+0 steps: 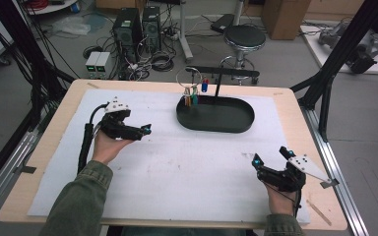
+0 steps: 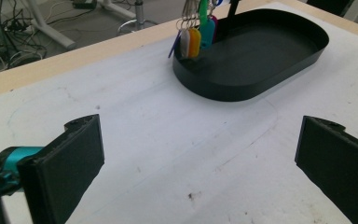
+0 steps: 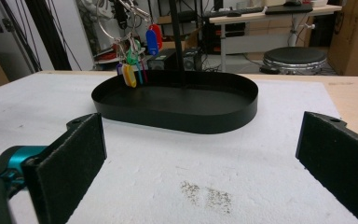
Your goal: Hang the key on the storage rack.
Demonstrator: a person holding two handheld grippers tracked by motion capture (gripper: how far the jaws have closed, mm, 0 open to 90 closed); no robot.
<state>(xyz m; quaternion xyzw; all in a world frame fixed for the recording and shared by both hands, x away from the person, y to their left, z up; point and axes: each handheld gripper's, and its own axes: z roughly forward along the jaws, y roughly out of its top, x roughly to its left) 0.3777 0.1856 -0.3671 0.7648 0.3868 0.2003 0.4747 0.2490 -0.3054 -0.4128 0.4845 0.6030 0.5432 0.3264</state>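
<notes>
A lab or robotics workshop: computer towers [image 1: 137,27] standing on the floor amid tangled cables [image 1: 152,61], black frame struts [image 1: 342,46] around a white-covered counter [image 1: 177,162], a round stool [image 1: 244,38], cardboard boxes [image 1: 285,17].

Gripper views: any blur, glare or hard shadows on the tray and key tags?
Left gripper view: black tray sharp, coloured key tags slightly soft, near pads blurred. Right gripper view: tray crisp, tags readable, background bright but not blown. High view: dim, soft, grainy; no hard shadows.
</notes>
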